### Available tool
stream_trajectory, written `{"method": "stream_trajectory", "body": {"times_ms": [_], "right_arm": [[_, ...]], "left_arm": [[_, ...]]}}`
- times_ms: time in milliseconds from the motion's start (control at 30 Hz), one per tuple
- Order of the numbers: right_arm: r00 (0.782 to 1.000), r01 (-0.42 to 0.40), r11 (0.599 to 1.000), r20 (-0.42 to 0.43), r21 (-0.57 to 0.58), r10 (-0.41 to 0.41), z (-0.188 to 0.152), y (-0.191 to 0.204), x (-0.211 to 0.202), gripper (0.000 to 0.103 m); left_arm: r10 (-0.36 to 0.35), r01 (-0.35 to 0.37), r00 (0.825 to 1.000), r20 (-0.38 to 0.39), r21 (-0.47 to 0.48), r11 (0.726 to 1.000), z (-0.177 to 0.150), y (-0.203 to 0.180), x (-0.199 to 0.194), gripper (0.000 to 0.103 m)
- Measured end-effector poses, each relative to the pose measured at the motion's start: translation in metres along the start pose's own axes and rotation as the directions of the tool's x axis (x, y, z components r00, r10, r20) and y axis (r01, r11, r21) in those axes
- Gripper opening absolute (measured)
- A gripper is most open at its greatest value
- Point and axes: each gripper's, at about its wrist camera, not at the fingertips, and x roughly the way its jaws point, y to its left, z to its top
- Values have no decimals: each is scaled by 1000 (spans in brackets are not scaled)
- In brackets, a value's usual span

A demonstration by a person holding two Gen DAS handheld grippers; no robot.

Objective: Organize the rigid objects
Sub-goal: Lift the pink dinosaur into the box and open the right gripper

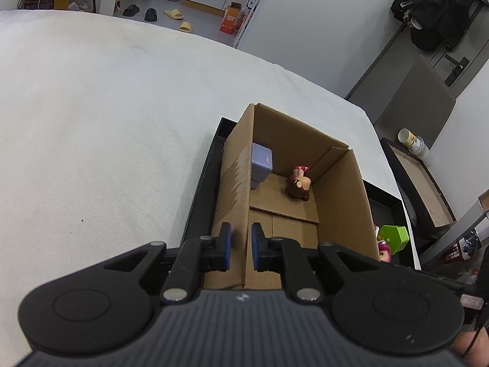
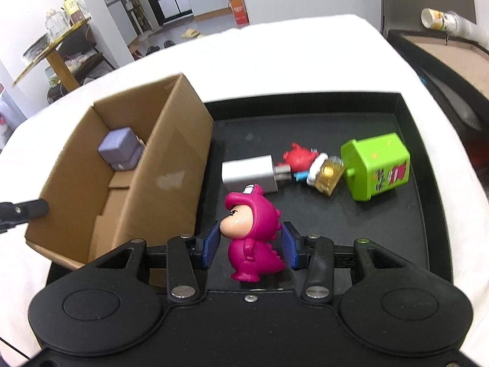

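Note:
An open cardboard box (image 1: 238, 177) (image 2: 171, 153) stands in the left part of a black tray (image 2: 406, 214) (image 1: 201, 189). Inside it are a lavender block figure (image 1: 261, 163) (image 2: 119, 148) and a brown-haired figurine (image 1: 298, 185). My left gripper (image 1: 241, 246) straddles the box's left wall, its pads close on either side. My right gripper (image 2: 250, 243) has its pads on both sides of a magenta dinosaur figurine (image 2: 252, 238) that stands on the tray. It also shows in the left wrist view (image 1: 383, 249).
On the tray lie a silver charger (image 2: 249, 177), a red figurine (image 2: 298, 157), a gold-and-clear cube (image 2: 328, 176) and a green box toy (image 2: 377, 165) (image 1: 394, 238). The tray sits on a white table (image 1: 107, 122). A wooden drawer (image 1: 421, 183) stands beyond the table's right edge.

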Motion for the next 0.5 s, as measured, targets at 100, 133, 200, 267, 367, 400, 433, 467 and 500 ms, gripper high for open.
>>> {"method": "stream_trajectory", "body": {"times_ms": [100,133,200,267,367,400,433,467,500], "right_arm": [[1000,1,1000,26,-1,-1,8,3,-7,43],[999,4,1000,38,-2,-4,10,3,-10,43],[999,7,1000,54,-1,-7,16,4,-15,43],[998,9,1000,66,7,-9,20,5,-19,43],[996,11,1000,89,7,-11,27,8,-26,43],[995,9,1000,96,5,-10,30,10,-28,43],[995,9,1000,103,3,-9,32,11,-30,43],[994,9,1000,111,0,-9,34,13,-32,43],[993,8,1000,117,-3,-7,36,15,-33,43]], "left_arm": [[-4,4,1000,0,0,1000,0,1,0,12],[-5,5,1000,-1,-2,1000,0,2,0,12],[-8,8,1000,1,-8,1000,1,3,-1,12],[-10,10,1000,3,-8,1000,3,3,-2,12],[-19,19,1000,5,-6,1000,4,2,-3,12],[-22,22,1000,6,-7,1000,4,3,-3,12],[-24,24,1000,7,-8,1000,5,3,-3,12],[-27,27,1000,9,-10,1000,5,4,-4,12],[-30,30,1000,10,-12,999,4,6,-4,12]]}}
